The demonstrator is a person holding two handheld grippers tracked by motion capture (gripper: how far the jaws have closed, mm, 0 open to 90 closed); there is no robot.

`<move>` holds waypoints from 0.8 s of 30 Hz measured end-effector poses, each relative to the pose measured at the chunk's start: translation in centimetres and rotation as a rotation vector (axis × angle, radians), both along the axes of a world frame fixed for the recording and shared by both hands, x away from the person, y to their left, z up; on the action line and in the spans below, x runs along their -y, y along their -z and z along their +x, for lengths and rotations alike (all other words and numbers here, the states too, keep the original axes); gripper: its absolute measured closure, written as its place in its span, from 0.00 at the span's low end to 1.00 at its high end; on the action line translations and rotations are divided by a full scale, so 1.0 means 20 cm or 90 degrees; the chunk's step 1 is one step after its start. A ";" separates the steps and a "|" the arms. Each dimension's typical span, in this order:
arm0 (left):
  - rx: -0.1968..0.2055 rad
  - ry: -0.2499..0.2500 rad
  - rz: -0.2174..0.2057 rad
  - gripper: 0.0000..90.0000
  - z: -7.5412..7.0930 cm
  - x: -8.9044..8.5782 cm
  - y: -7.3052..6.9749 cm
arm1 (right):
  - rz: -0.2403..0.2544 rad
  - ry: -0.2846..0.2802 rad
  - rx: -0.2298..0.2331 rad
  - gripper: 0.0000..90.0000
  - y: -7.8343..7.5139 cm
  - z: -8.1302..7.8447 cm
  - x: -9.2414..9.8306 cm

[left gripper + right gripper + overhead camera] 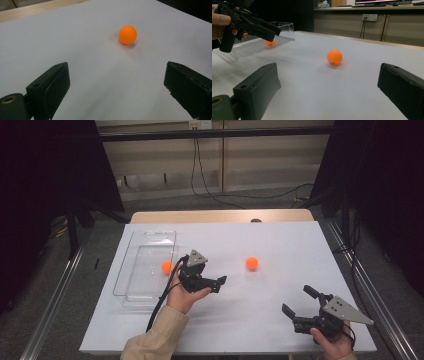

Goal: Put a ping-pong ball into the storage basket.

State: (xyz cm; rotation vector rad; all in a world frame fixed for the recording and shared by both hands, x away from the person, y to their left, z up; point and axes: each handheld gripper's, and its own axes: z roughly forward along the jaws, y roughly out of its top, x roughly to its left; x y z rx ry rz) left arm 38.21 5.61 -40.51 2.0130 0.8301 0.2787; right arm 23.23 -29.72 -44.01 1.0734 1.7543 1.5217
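Note:
One orange ball lies loose on the white table cover, and a second orange ball rests inside a clear plastic tray at the left. My left gripper hovers just right of the tray, pointing toward the loose ball, which lies a short way ahead of its open, empty jaws in the left gripper view. My right gripper sits near the front right with its jaws wide apart. Its own view looks at the loose ball, the tray and the left gripper.
The table's wooden far edge lies beyond the white cover. Metal rails run along both sides of the table on the floor. Cables trail across the floor behind it.

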 end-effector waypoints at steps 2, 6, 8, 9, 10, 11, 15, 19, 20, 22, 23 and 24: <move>-0.004 -0.001 -0.004 0.07 0.00 0.01 0.00 | -0.001 0.000 0.000 0.03 0.00 0.00 0.00; 0.001 0.002 0.002 0.07 0.00 0.01 0.00 | 0.000 0.000 -0.001 0.03 0.00 0.00 0.00; 0.000 0.003 0.000 0.07 0.01 0.02 0.00 | -0.001 0.000 -0.001 0.03 0.00 0.00 0.00; 0.001 0.003 0.000 0.07 0.01 0.02 0.00 | 0.000 0.000 0.000 0.03 0.00 0.00 0.00; 0.000 0.003 0.000 0.07 0.01 0.02 0.01 | 0.000 0.000 0.000 0.03 0.00 0.00 0.00; 0.001 0.004 0.002 0.07 0.01 0.02 0.01 | -0.001 -0.001 0.000 0.03 0.00 0.00 0.00; 0.003 0.003 0.003 0.07 0.01 0.03 0.01 | -0.001 -0.001 0.000 0.03 0.00 0.00 0.00; 0.006 0.006 0.006 0.07 0.02 0.04 0.01 | 0.000 -0.001 0.000 0.03 0.00 0.00 0.00; 0.006 0.007 0.005 0.07 0.02 0.05 0.02 | 0.000 -0.001 0.000 0.03 0.00 0.00 0.00; 0.007 0.005 0.001 0.07 0.02 0.05 0.01 | -0.001 -0.001 0.000 0.03 0.00 0.00 0.00; 0.007 0.007 0.001 0.07 0.02 0.06 0.01 | -0.001 -0.001 0.000 0.03 0.00 0.00 0.00; 0.008 0.008 0.001 0.07 0.02 0.06 0.01 | -0.001 -0.001 0.000 0.03 0.00 0.00 0.00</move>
